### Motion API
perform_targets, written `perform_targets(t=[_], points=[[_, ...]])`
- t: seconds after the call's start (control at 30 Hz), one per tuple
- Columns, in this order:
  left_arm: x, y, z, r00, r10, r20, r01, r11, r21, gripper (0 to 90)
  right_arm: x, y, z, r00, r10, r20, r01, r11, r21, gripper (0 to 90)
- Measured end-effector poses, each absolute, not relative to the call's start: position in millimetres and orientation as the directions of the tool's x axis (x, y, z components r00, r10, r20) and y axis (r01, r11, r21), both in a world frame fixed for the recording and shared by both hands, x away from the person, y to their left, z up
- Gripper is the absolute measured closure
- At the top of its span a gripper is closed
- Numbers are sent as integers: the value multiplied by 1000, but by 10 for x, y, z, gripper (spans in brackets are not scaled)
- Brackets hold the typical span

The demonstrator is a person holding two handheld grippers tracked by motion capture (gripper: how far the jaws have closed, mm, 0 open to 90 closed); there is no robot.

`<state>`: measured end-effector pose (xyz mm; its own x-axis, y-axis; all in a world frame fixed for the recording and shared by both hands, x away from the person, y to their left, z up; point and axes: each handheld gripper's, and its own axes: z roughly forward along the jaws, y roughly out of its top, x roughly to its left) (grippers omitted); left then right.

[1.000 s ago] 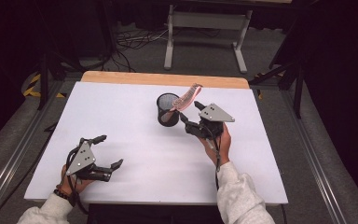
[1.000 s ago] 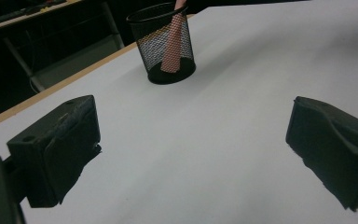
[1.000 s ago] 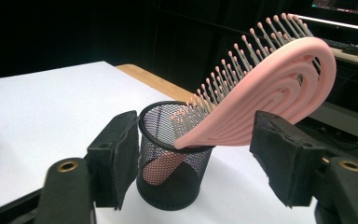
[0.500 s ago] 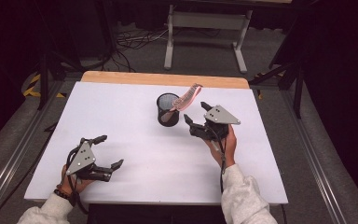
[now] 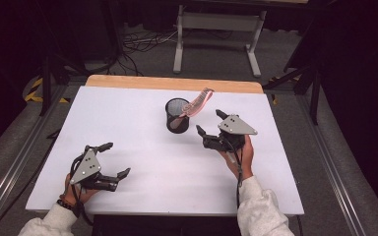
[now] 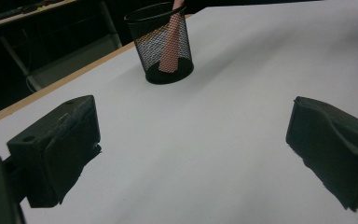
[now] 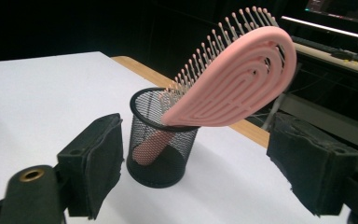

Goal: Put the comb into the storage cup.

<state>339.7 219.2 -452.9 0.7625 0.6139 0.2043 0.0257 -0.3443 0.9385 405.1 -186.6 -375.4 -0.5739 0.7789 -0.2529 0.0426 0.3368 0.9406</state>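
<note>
Nearest you, at the lower left of the high view, your left gripper [image 5: 112, 160] rests on the white table [image 5: 128, 123] with its jaws wide and empty. At centre right, your right gripper [image 5: 208, 121] has just been opening its jaws; they stand wide, with nothing between them, just beside the black mesh cup [image 5: 177, 114] at upper centre. The pink hairbrush [image 5: 197, 103] stands handle-down in that cup, leaning over the rim toward the right gripper. That overhanging head is the risk: brush it while pulling back and the light cup could tip. The right gripper view shows the bristles and the handle [image 7: 148, 144] reaching the cup's floor; the high view hides that.
</note>
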Motion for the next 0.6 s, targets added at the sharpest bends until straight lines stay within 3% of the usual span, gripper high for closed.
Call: perform_targets(t=[0.43, 0.6], points=[[3393, 2197, -4526, 762, 614, 207, 24, -345, 938, 37, 3964, -1893, -3779, -559, 781, -279, 21, 350, 937, 155], [3392, 2198, -4524, 762, 613, 207, 24, -347, 938, 37, 3891, -1872, -3784, -564, 760, -322, -7, 386, 923, 185]])
